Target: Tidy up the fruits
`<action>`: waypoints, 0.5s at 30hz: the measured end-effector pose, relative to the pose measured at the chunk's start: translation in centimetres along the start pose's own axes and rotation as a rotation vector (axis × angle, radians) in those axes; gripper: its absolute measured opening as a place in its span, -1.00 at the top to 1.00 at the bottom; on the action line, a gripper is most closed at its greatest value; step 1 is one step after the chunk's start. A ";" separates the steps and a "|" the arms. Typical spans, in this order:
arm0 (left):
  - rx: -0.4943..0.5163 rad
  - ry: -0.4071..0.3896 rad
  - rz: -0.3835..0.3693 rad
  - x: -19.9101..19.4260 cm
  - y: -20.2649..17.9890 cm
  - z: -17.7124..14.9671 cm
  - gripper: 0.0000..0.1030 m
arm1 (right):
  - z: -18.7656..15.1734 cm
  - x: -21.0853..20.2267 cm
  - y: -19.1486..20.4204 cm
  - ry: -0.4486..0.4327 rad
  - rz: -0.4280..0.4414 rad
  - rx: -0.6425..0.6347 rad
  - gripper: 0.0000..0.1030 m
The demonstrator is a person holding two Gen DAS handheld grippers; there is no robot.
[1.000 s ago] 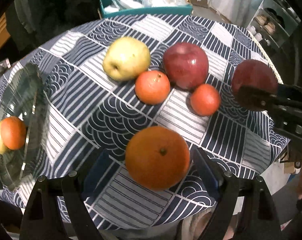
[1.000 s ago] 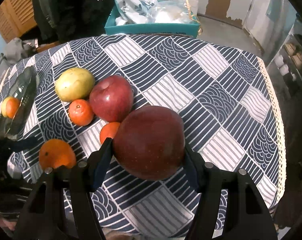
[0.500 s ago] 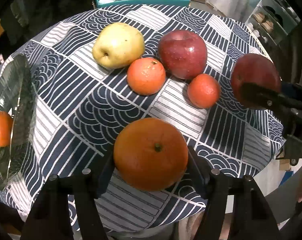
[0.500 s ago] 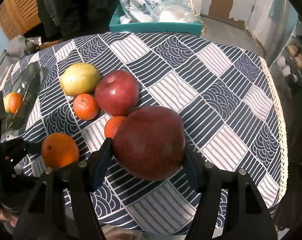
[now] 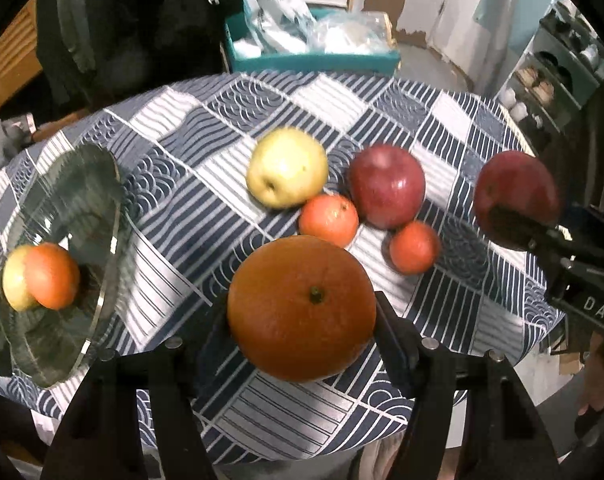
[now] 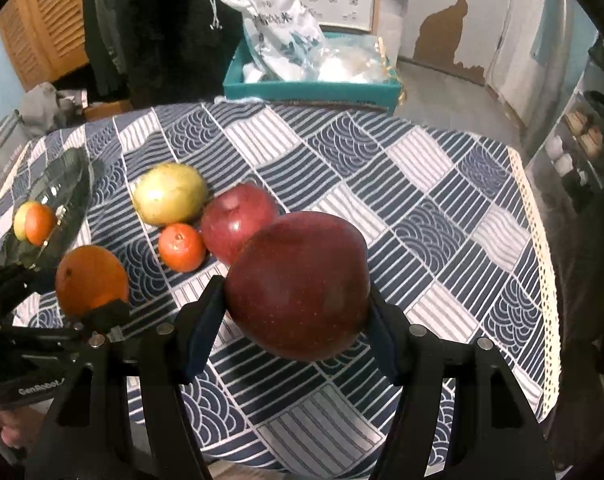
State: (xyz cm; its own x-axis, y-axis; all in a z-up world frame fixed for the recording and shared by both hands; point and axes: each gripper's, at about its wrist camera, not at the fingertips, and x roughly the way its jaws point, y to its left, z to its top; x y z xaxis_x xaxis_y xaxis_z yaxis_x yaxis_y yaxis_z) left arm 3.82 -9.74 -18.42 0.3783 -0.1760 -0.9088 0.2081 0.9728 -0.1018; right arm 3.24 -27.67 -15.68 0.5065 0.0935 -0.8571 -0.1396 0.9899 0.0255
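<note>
A large orange (image 5: 302, 308) is clamped between the pads of my left gripper (image 5: 302, 322), lifted just above the patterned tablecloth (image 5: 182, 208). My right gripper (image 6: 298, 300) is shut on a dark red apple (image 6: 298, 284), also held off the cloth. On the table lie a yellow-green apple (image 5: 288, 170), a red apple (image 5: 386, 190) and two tangerines (image 5: 329, 220) (image 5: 414, 246). A glass bowl (image 5: 112, 240) at the left holds a small orange (image 5: 52, 276) and a pale fruit (image 5: 14, 280). The left wrist view shows the right gripper (image 5: 538, 236) with its apple (image 5: 516, 196).
A teal box (image 6: 310, 90) with plastic bags stands behind the table. The lace-trimmed table edge (image 6: 542, 248) runs down the right. Shelves (image 5: 558, 68) stand at the far right, dark clothing (image 6: 150, 20) hangs at the back left.
My left gripper's jaws closed onto the large orange and lifted it off the cloth, and the bowl slid further into view. The right gripper stayed put with its apple.
</note>
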 end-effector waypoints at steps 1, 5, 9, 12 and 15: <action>0.001 -0.010 0.000 -0.1 -0.1 0.3 -0.33 | 0.1 -0.3 0.1 -0.008 0.000 -0.002 -0.27; 0.004 -0.054 0.006 -1.6 0.2 1.2 -0.33 | 0.7 -1.3 0.5 -0.047 -0.004 -0.016 -0.27; 0.012 -0.108 0.029 -3.2 0.4 1.8 -0.33 | 1.5 -2.6 1.0 -0.091 0.001 -0.028 -0.27; 0.010 -0.137 0.037 -4.4 0.8 2.1 -0.33 | 1.9 -3.3 1.4 -0.120 -0.004 -0.041 -0.27; 0.005 -0.155 0.044 -5.4 1.1 2.2 -0.33 | 2.2 -4.0 1.7 -0.139 -0.002 -0.047 -0.27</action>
State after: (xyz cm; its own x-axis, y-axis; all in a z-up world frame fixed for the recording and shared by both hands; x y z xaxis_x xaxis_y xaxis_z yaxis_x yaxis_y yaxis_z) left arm 4.04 -8.08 -12.73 0.5222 -0.1546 -0.8387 0.1928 0.9794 -0.0605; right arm 2.85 -26.15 -11.07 0.6195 0.1086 -0.7774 -0.1762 0.9844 -0.0028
